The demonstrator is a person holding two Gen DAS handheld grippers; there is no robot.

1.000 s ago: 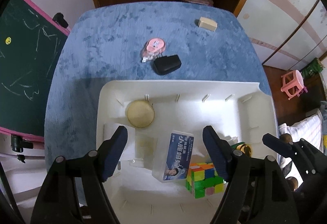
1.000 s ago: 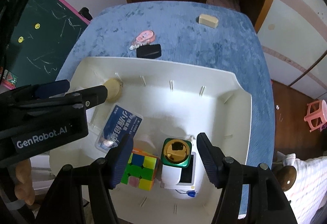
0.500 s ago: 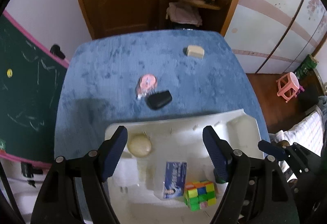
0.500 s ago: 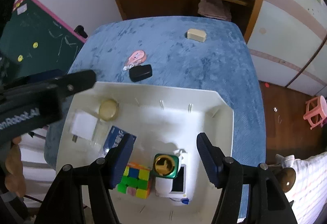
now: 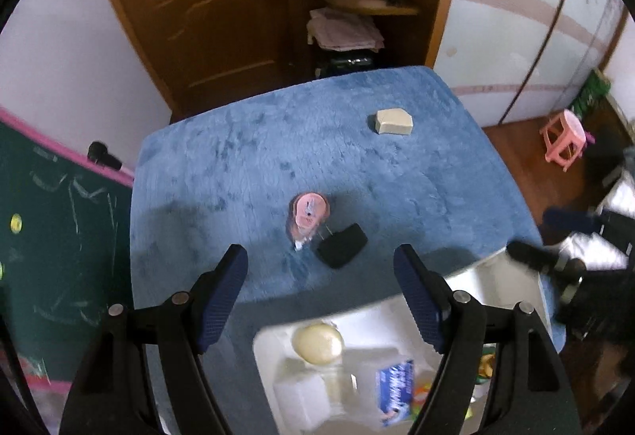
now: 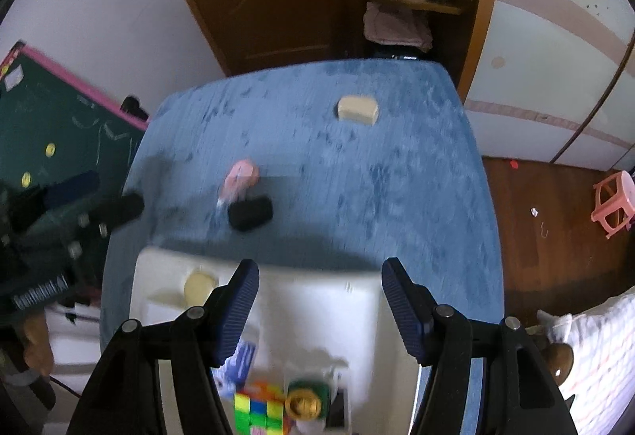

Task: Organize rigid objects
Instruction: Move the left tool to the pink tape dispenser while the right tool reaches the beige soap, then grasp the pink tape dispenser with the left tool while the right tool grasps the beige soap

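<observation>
Left tongs [image 5: 319, 276] agape, right tongs [image 6: 319, 290] agape — both empty

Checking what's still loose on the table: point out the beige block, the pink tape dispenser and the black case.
Beige block [image 5: 393, 122], left wrist view, top face.
Pink tape dispenser [image 5: 308, 212], left wrist view, round pink body.
Black case [image 5: 342, 245], left wrist view, middle of its top.

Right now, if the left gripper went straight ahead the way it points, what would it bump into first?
Probably the black case, lying between the open jaws of the left gripper, with the pink tape dispenser just beyond. Depth is hard to judge.
</observation>
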